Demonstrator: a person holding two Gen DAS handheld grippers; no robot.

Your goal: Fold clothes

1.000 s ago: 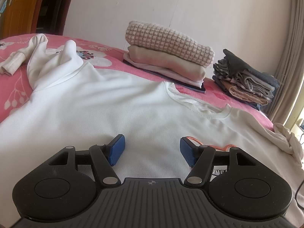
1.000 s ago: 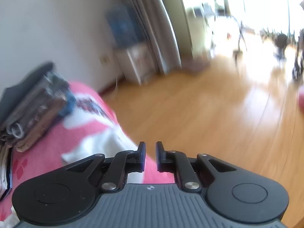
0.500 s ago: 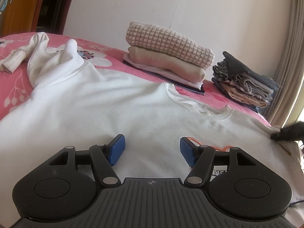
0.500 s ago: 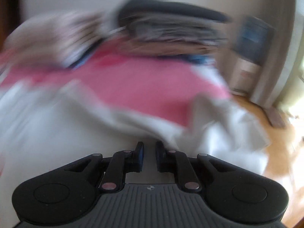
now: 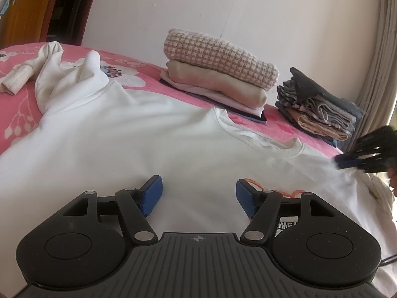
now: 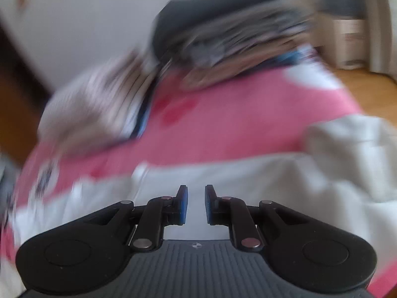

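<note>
A white sweatshirt lies spread face up on the pink bed, its collar toward the far side. Its left sleeve is bunched at the far left. My left gripper hovers low over the chest, jaws wide open with nothing between them. At the garment's right shoulder, my right gripper points down at the cloth. In the blurred right wrist view, the right gripper shows a narrow gap. Its jaws are opening, and only white fabric lies beyond the gap, nothing pinched. The right sleeve is crumpled near the bed edge.
Two stacks of folded clothes stand at the far side: a checked and beige one and a grey and tan one. Pink flowered bedsheet shows at the left. A curtain hangs at the right, and wooden floor lies beyond the bed edge.
My right gripper swung round from facing the floor to face the bed and came into the left wrist view at the sweatshirt's right shoulder. The left gripper has stayed put.
</note>
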